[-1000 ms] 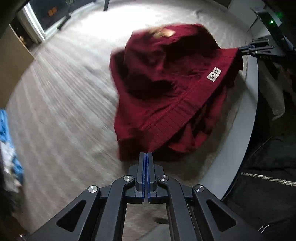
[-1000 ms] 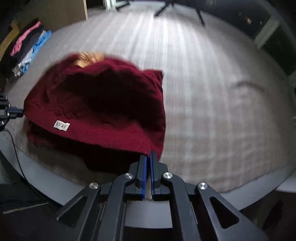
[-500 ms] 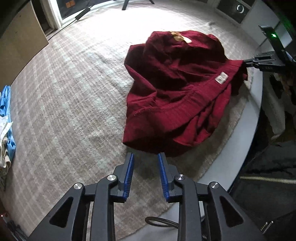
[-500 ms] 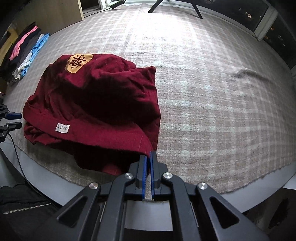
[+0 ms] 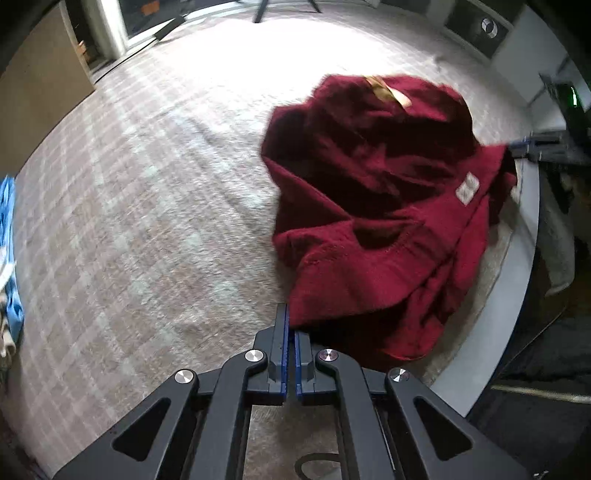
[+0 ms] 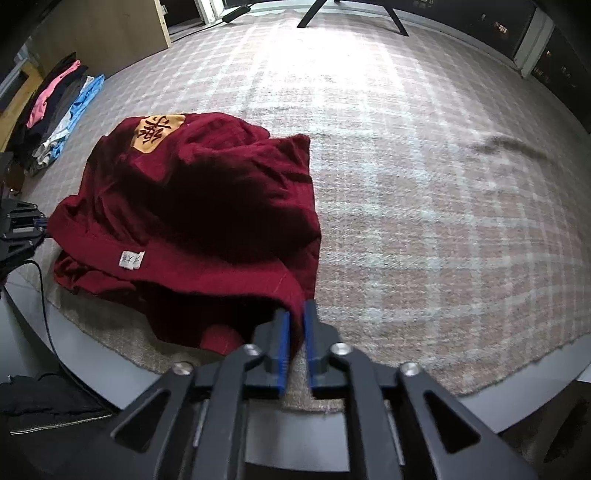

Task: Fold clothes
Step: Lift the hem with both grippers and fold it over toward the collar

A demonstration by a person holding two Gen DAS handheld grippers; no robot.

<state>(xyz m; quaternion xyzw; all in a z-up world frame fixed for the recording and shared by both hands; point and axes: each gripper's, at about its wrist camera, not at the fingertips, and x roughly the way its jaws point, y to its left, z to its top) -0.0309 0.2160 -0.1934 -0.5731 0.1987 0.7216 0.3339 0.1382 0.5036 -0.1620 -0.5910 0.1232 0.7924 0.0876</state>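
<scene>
A dark red knitted garment (image 5: 369,221) lies bunched on the plaid-covered table (image 5: 147,203), with an orange patch (image 6: 159,131) at its far side and a white label (image 6: 132,259) on its hem. My left gripper (image 5: 290,328) is shut on the garment's near hem corner. It shows again at the left edge of the right wrist view (image 6: 26,225). In the right wrist view the garment (image 6: 203,206) reaches my right gripper (image 6: 295,332), whose jaws are opening. The other hem corner hangs loose between them. That gripper is a blur in the left wrist view (image 5: 535,147).
A grey table edge (image 6: 92,354) runs close behind both grippers. Stacked pink, dark and blue clothes (image 6: 59,110) lie at the far left, and blue cloth (image 5: 7,240) shows at the left rim. A black cable (image 6: 46,314) crosses the edge. Tripod legs (image 6: 351,14) stand beyond.
The left gripper opened, let the garment drop flat, then closed again on its near corner. The right gripper, shut on the hem before, has parted its jaws.
</scene>
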